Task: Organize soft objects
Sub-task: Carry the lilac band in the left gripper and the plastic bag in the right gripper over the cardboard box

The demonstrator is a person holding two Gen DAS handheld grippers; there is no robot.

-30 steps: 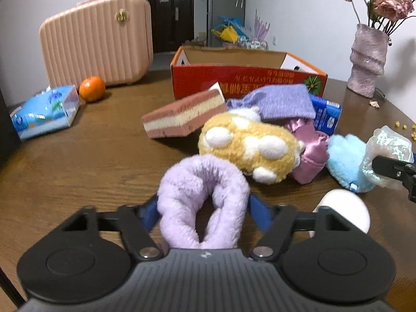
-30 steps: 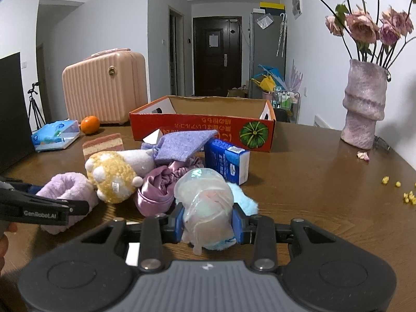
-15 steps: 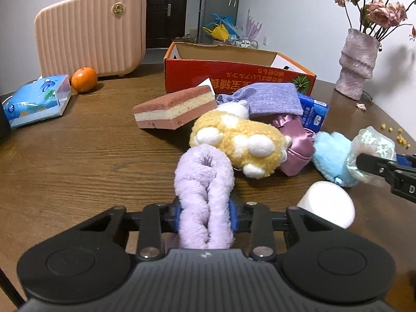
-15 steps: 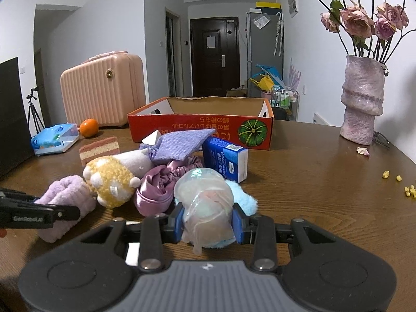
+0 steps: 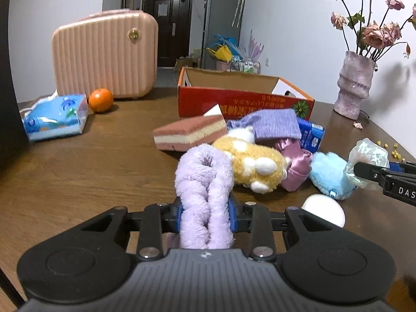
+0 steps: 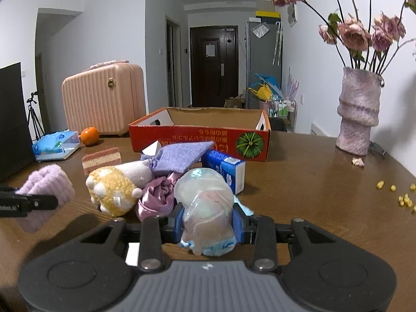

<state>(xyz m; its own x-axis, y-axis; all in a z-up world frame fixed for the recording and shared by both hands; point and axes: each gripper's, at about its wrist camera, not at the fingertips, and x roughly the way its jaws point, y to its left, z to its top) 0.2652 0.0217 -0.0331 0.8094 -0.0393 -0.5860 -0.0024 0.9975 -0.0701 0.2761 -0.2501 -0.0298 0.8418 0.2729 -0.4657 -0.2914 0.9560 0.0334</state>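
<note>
My left hand-held gripper (image 5: 206, 214) pinches the fluffy purple loop band (image 5: 204, 195), squashed thin and sticking up past the fingers, above the brown wooden tabletop (image 5: 78, 171). My right hand-held gripper (image 6: 208, 222) squeezes a soft toy wrapped in clear crinkly plastic (image 6: 205, 208). Just ahead lies a pile: a yellow plush toy (image 5: 254, 170), a shiny pink cloth bundle (image 6: 157, 197) and a blue milk carton (image 6: 226, 169). The red cardboard box (image 6: 197, 137) sits behind the pile, toward the tabletop's far edge.
</note>
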